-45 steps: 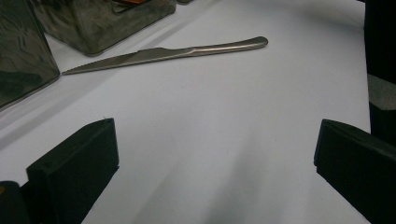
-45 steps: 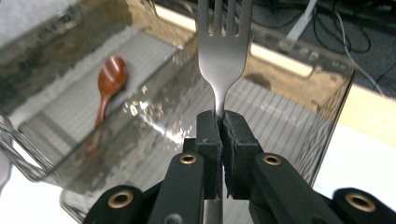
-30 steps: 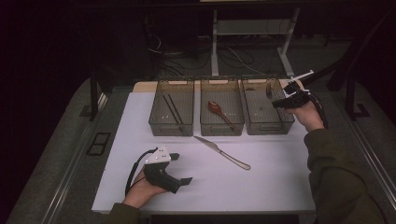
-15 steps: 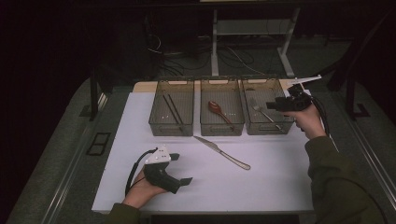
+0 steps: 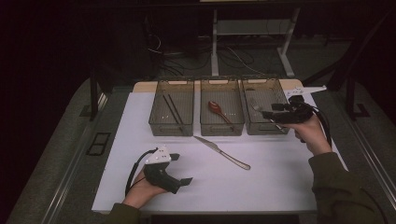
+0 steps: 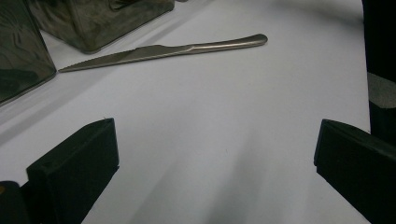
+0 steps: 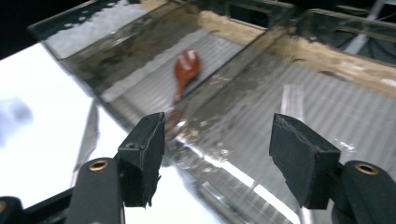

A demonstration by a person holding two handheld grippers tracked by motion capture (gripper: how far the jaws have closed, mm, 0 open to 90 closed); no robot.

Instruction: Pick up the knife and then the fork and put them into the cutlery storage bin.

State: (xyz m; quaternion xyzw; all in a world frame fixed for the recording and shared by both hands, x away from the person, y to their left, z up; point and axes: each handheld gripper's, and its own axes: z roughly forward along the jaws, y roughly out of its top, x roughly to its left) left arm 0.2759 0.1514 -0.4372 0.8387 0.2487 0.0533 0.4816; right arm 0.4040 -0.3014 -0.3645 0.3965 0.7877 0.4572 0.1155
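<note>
1. Silver metal fork [image 5: 256, 107] lies in the rightmost clear plastic bin [image 5: 280, 129], dropped since a second ago.
2. Right gripper [image 5: 268, 115], jaws just opening, empty, has drawn back beside that bin.
3. Left gripper [image 5: 181, 169] rests wide, empty, unmoved.

The fork [image 5: 256, 107] — slim, silvery — lies flat in the clear bin [image 5: 264, 128], just beyond my right gripper's [image 7: 217, 163] fingers, which have just been opening — untouched.
</note>
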